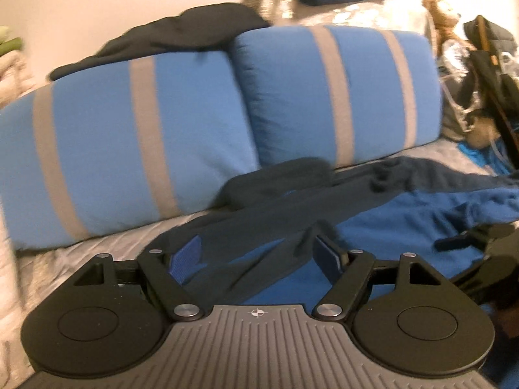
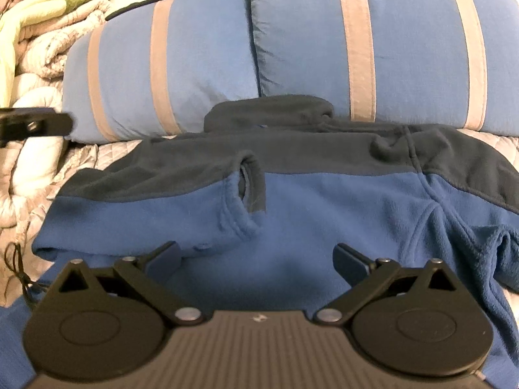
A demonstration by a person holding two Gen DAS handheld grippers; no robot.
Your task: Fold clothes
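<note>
A blue fleece jacket point(image 2: 308, 207) with dark grey shoulders and collar lies spread on the bed in front of two pillows. One sleeve cuff point(image 2: 249, 191) lies folded onto its chest. My right gripper point(image 2: 258, 256) is open and empty, low over the blue fleece. My left gripper point(image 1: 256, 253) is open, its jaws wide apart over the jacket's dark grey and blue part point(image 1: 259, 227), holding nothing. The right gripper shows at the right edge of the left wrist view point(image 1: 480, 253); the left gripper shows at the left edge of the right wrist view point(image 2: 35, 126).
Two blue pillows with grey stripes point(image 2: 373, 48) point(image 1: 129, 146) stand behind the jacket. A dark garment point(image 1: 181, 35) lies on top of them. Folded quilts point(image 2: 42, 48) are stacked at the left. A teddy bear point(image 1: 444, 16) and clutter sit at the far right. A thin cord point(image 2: 19, 269) lies on the bedspread.
</note>
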